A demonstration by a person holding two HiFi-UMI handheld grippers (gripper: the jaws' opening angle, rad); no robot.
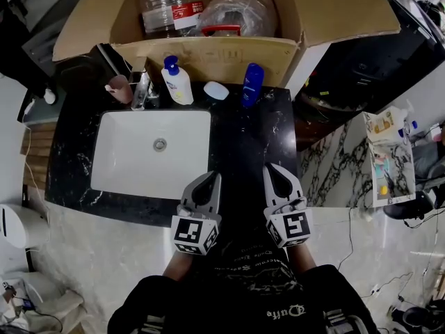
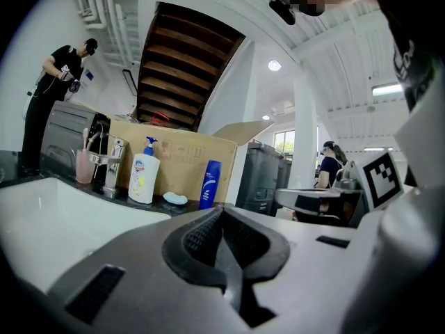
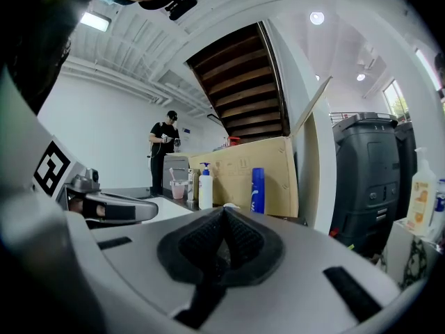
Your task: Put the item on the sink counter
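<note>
Left gripper (image 1: 213, 178): jaws pressed together, nothing between them, positioned over the near right corner of the white basin (image 1: 125, 155). Right gripper (image 1: 270, 168): jaws likewise pressed together and empty, positioned over the bare black marble surface (image 1: 243, 134) near its near edge, just right of the left gripper. The two grippers are side by side and apart. Along the far edge of the surface, left to right: pink cup (image 1: 119, 88), faucet (image 1: 142, 89), white pump bottle (image 1: 178, 83) upright, pale soap bar (image 1: 216, 90), blue bottle (image 1: 252, 84) upright near the far right corner. None of these items touches a gripper. An open cardboard box (image 1: 208, 58) stands just behind this row; it contains a clear bottle (image 1: 167, 5) with a red label and a plastic bag (image 1: 240, 9)
</note>
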